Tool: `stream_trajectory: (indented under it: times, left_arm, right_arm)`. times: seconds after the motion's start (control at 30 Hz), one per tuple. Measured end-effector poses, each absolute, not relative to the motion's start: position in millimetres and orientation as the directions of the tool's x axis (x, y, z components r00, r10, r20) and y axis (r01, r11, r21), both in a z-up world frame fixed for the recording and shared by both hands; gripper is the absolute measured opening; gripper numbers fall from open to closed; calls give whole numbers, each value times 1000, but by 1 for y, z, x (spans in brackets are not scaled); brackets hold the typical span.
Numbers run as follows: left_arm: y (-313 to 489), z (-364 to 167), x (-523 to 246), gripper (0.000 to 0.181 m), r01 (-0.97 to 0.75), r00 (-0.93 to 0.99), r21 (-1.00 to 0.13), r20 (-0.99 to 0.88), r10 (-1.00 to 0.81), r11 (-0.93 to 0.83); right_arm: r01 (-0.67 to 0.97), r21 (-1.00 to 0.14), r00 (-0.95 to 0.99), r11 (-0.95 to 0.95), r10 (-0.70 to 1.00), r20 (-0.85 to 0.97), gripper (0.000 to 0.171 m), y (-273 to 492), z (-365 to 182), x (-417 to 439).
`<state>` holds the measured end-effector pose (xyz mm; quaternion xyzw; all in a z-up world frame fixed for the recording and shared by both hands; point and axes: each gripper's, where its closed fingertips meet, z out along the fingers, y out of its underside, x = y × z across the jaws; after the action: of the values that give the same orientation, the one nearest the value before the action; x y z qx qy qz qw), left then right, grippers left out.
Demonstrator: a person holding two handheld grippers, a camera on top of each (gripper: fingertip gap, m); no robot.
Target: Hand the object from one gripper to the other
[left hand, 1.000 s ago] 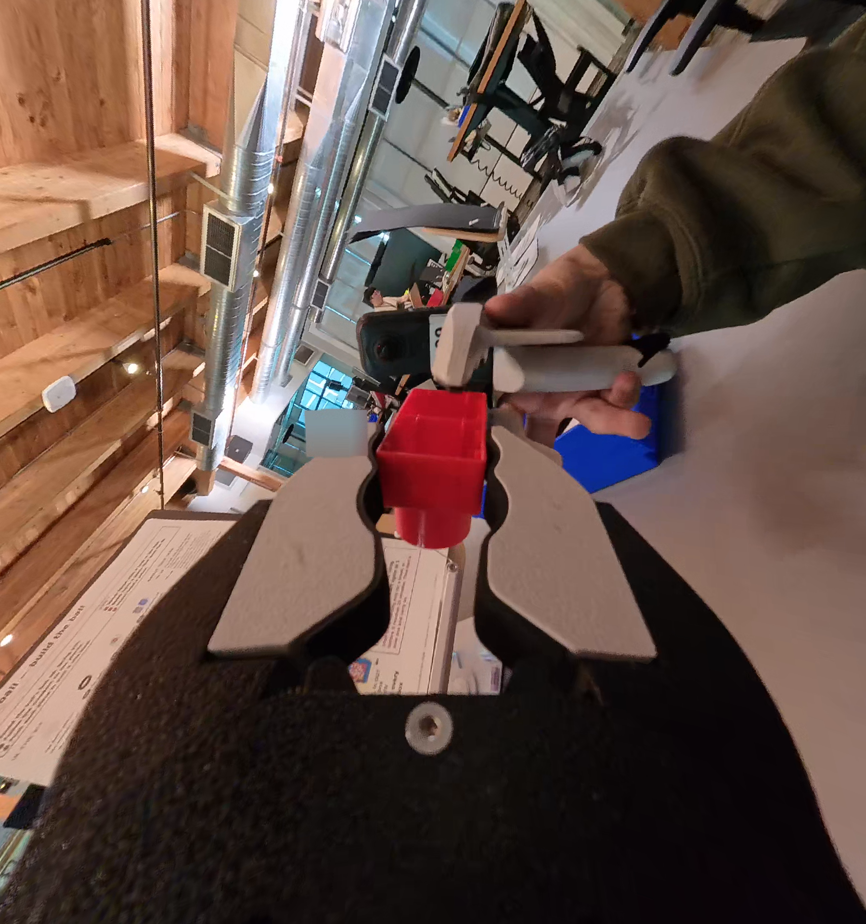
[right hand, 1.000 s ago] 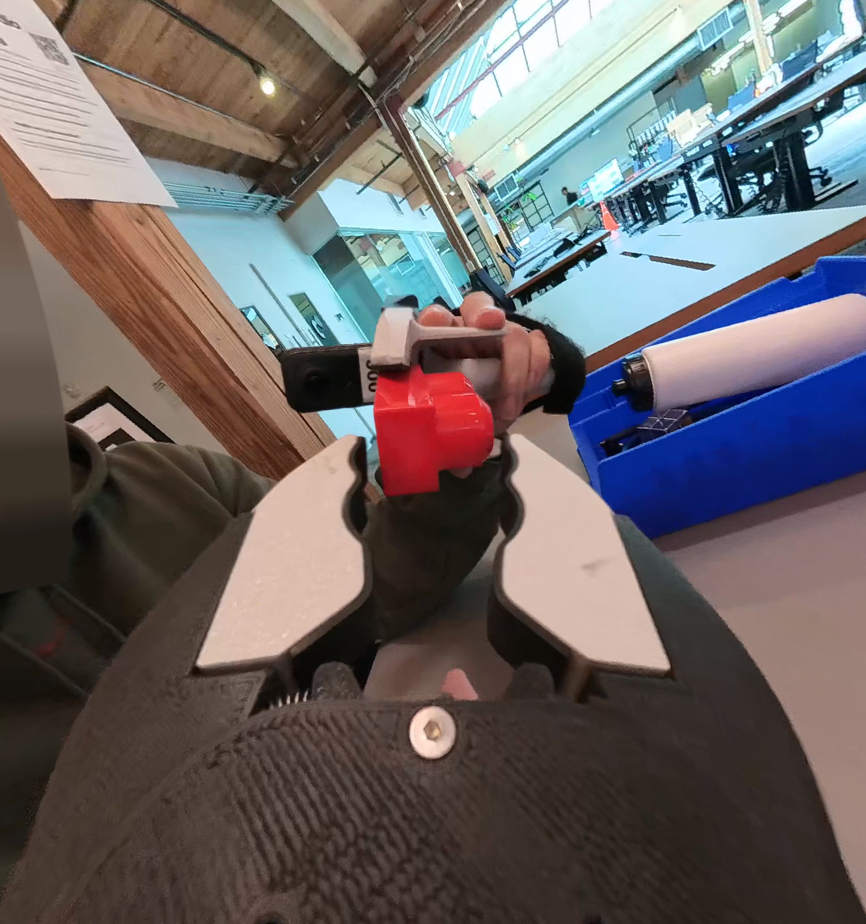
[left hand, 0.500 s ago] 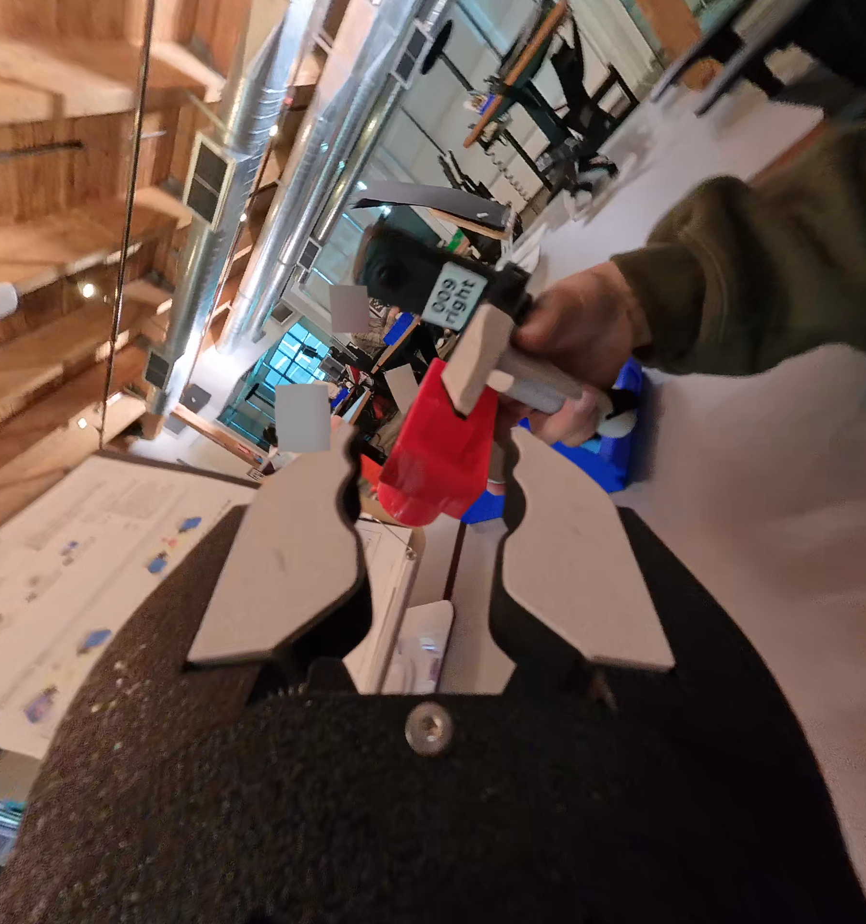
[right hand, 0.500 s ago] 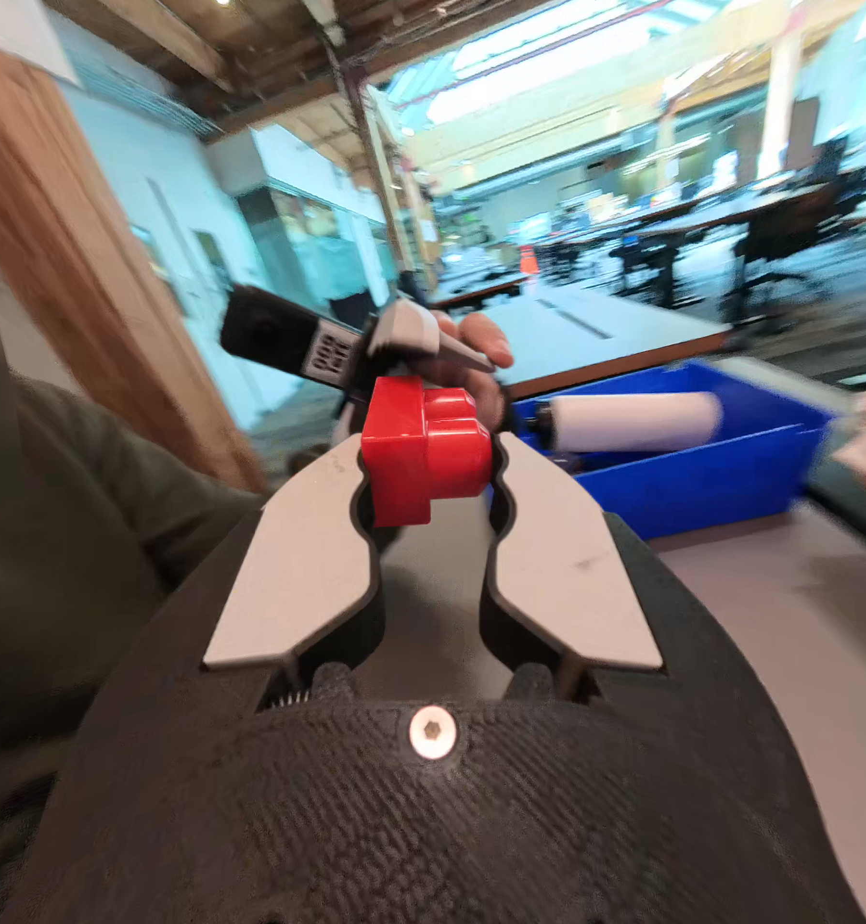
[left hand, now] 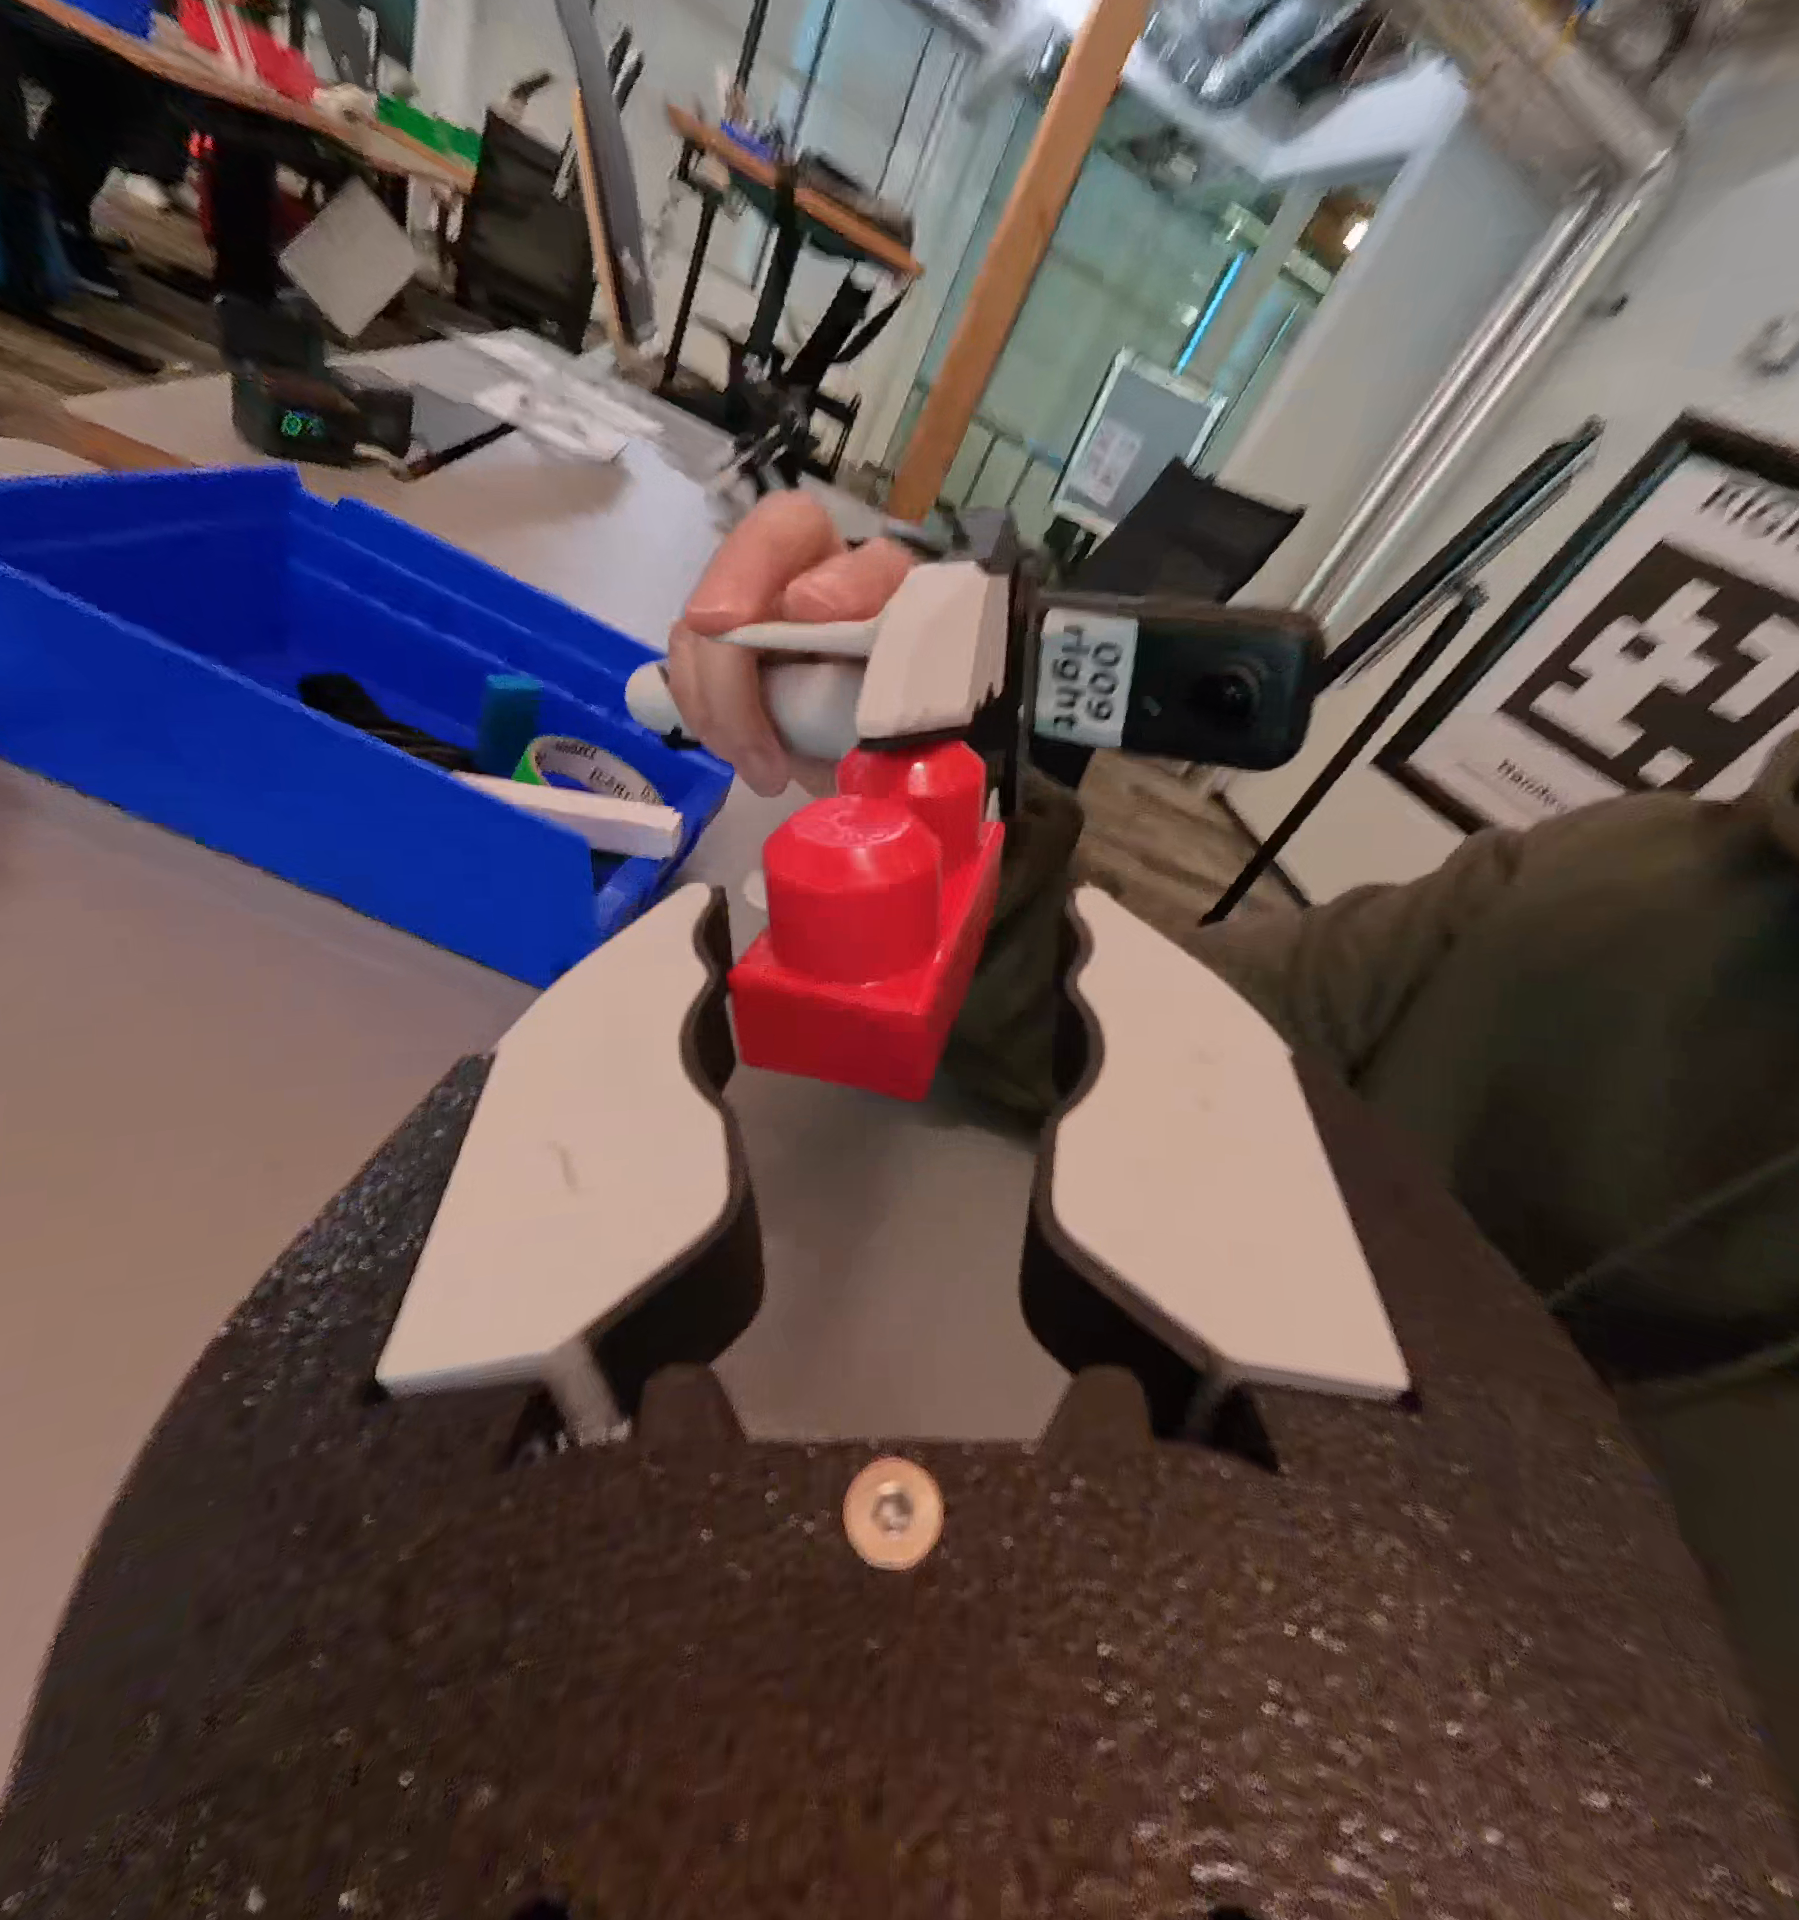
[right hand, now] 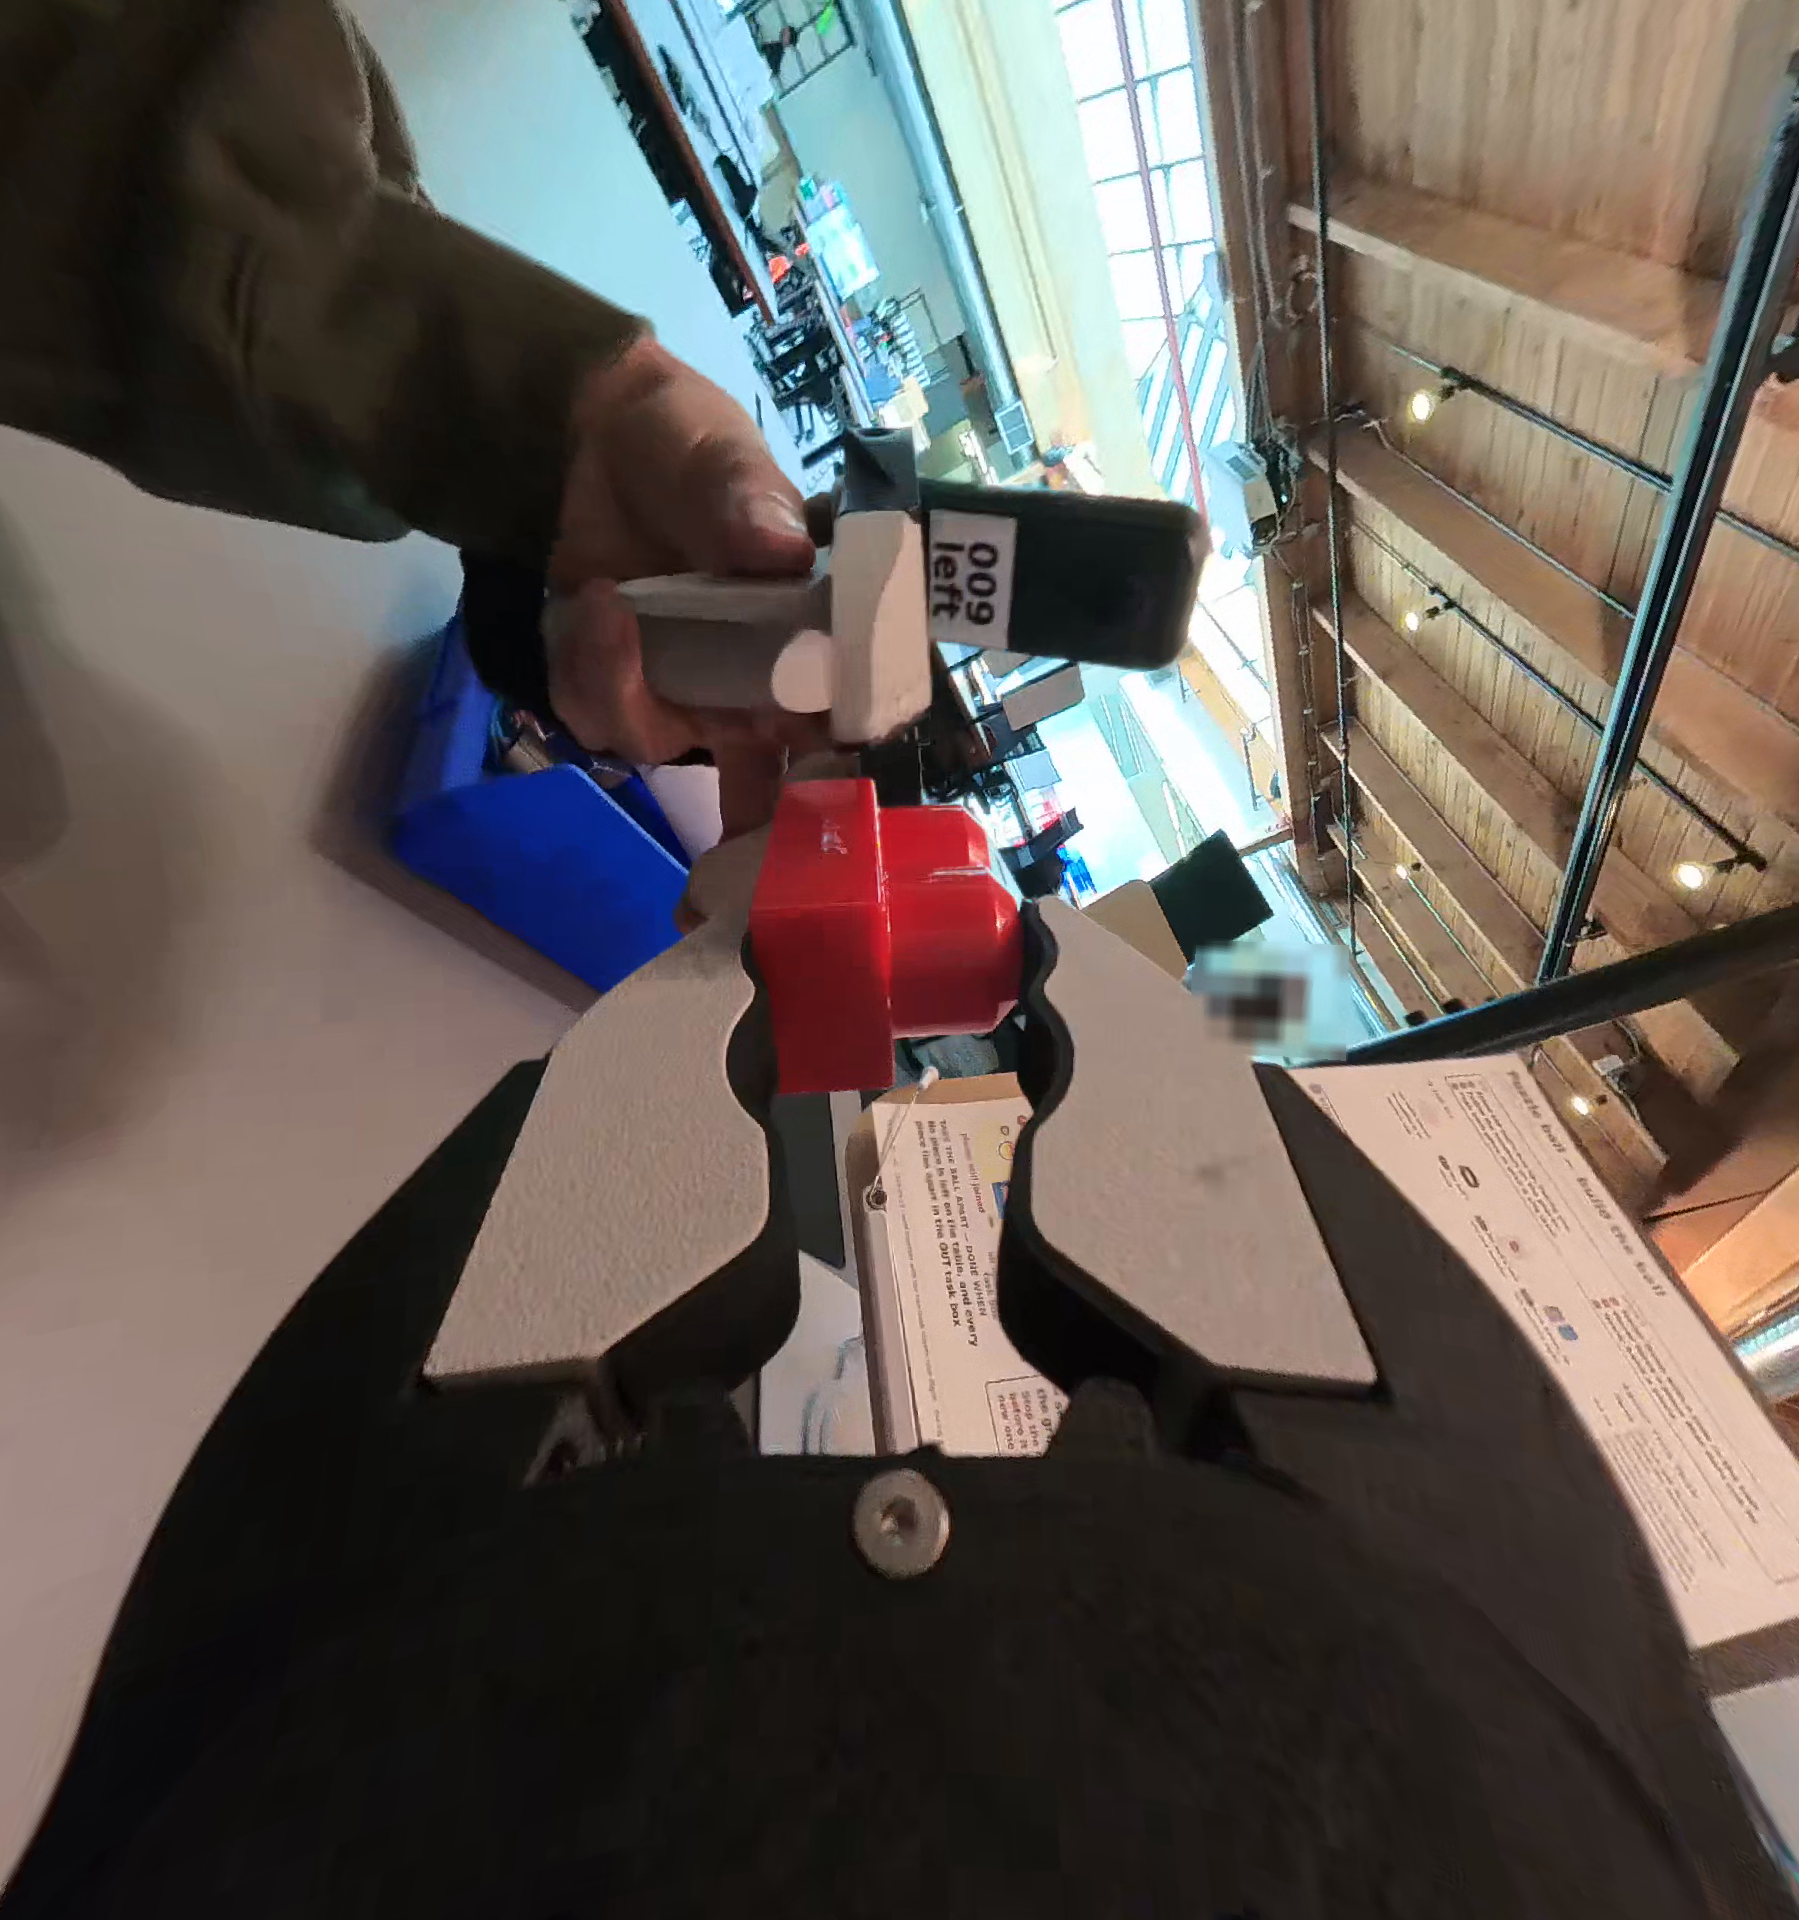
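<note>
Right claw [right hand: 890,966] has its two fingers pressed against the red toy brick [right hand: 874,945], one on its flat base, one on a stud, holding it in the air above the grey worktop [left hand: 147,1039]. Left claw [left hand: 890,935] is spread wide; the brick sits between its tips, apparently untouched, though blur makes this uncertain. Each tool's camera bears a white printed label. A blue bin [left hand: 251,748] behind holds a tape roll [left hand: 583,769] with lettering.

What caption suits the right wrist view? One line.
Right gripper clamps the red block; blue bin behind.
</note>
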<state>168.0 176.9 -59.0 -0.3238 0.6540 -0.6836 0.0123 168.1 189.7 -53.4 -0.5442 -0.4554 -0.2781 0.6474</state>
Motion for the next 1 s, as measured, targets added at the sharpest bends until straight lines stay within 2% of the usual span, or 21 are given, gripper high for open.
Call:
stream_trajectory:
  times: [0.03,0.1,0.17,0.23,0.3,0.37,0.5,0.57,0.67,0.8,0.93,1.0]
  left_arm:
    - [175,-64,166,57,-403,-793,-910,402,-457,-101]
    - [175,-70,163,42,-380,-806,-924,354,-474,-43]
    - [177,-64,164,40,-353,-815,-933,344,-466,-72]
    - [180,-67,168,39,-304,-813,-952,276,-513,-30]
    - [187,-67,173,38,-221,-800,-975,174,-574,13]
    - [193,-62,173,38,-131,-797,-991,81,-598,40]
    - [198,-67,166,38,-3,-801,-984,-104,-590,177]
    - [192,-72,160,38,50,-817,-969,-180,-548,243]
    - [178,-79,149,38,53,-875,-964,-171,-452,262]
    - [166,-89,137,38,9,-938,-972,-89,-336,235]
    - [163,-89,139,38,9,-944,-980,-74,-321,197]
    - [165,-91,140,38,26,-938,-974,-101,-332,224]
  right_arm:
    - [854,-452,430,256,139,892,44,191,-54,167]
    - [824,-489,465,286,150,872,44,190,-51,162]
    - [790,-553,532,264,152,833,46,190,-49,167]
    - [733,-642,605,225,217,766,50,190,-55,169]
    - [624,-755,704,201,276,655,60,189,-53,172]
    - [455,-855,774,247,364,517,57,179,-41,165]
    - [215,-923,855,318,397,335,51,168,-14,173]
    - [154,-957,847,245,466,256,48,168,-22,172]
    - [153,-979,788,132,581,202,50,164,-43,159]
    - [171,-978,700,120,683,207,43,157,-54,140]
    - [205,-973,655,110,723,220,31,159,-64,129]
    - [225,-970,654,89,724,218,30,162,-68,129]
